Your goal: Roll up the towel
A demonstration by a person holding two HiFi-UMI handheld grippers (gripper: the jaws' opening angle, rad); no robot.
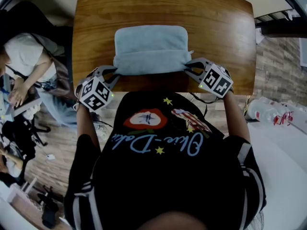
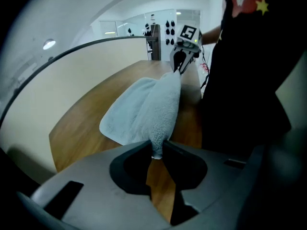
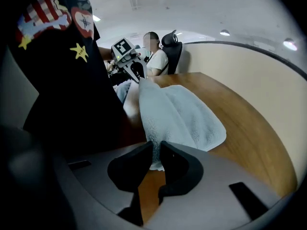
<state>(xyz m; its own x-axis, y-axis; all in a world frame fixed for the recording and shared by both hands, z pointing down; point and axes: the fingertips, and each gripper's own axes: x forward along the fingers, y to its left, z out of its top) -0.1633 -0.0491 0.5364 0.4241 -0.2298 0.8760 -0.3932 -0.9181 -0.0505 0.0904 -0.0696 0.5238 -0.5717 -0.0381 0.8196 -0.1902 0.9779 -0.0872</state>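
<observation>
Two grippers are pinching the towel (image 1: 151,49) by its near corners. The left gripper (image 1: 116,73) is clamping the left corner and the right gripper (image 1: 188,66) the right one, each with its jaws closed on the cloth.

The towel is lying on the table (image 1: 220,28), in the upper middle of the head view, close to the table's near edge. Bare wood is showing beyond it toward the top of the frame and on both sides, with the wider strip at the right. Past the table's left edge a seated person (image 1: 21,56) is sitting close by. Past its right edge, bottles (image 1: 268,111) are lying on a pale surface.

The shirt (image 1: 163,143) is covering the middle of the table's near edge in the head view. The table's far edge is running out at the top of the frame. Each pinched corner tip is disappearing between dark pads in the gripper views. Whether the near hem is clear of the wood is hard to tell.

The towel's long axis is running left to right across the head view, parallel to the near edge. Its near strip is standing up as a ridge between the two grippers.
</observation>
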